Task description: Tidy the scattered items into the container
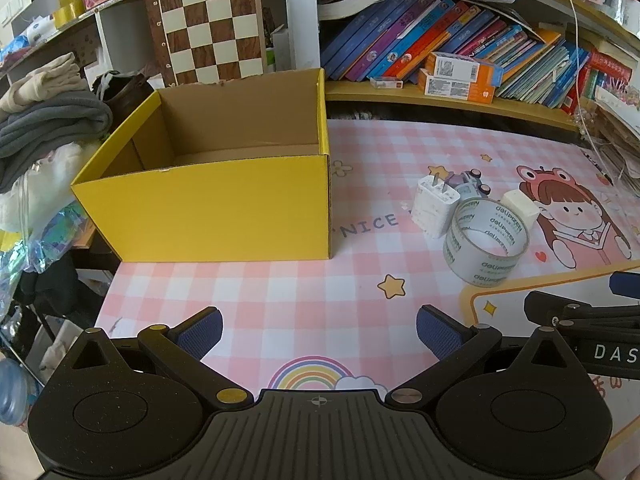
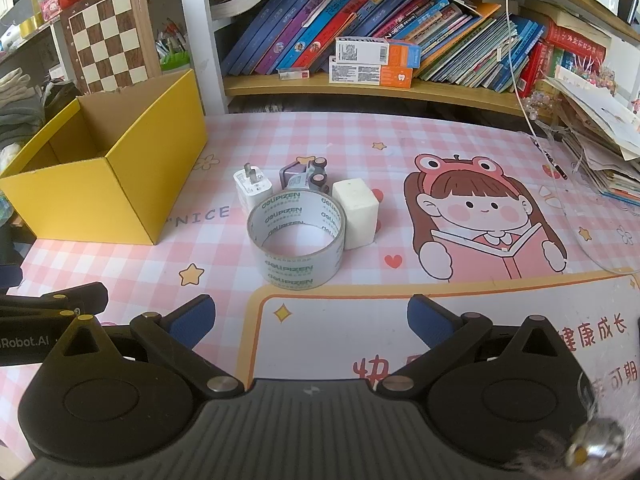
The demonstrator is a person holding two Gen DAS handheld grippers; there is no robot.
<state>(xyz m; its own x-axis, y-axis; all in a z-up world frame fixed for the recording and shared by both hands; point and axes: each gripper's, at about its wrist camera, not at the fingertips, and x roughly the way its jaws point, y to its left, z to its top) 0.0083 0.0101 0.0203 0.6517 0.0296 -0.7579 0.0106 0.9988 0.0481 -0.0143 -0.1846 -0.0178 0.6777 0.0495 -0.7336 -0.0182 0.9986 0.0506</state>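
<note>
While our left gripper (image 1: 319,330) and right gripper (image 2: 311,318) spread ribbed blue fingers (image 1: 202,330) empty, only the left view reveals the cardboard box (image 1: 224,216) floor, beside glossy tape roll (image 2: 297,238).

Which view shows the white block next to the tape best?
The right wrist view: the white block shows its top and two sides, only slightly overlapped by the tape roll. In the left wrist view it sits farther off, mostly hidden behind the roll.

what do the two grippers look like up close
Both the left gripper and right gripper are matte black, with angled linkage arms, round side housings, a ribbed centre plate and silver and brass pivot pins. Their fingers carry dimpled blue pads. White lettering shows on each one's side in the other's view. No cables, hands or sleeves show.
</note>
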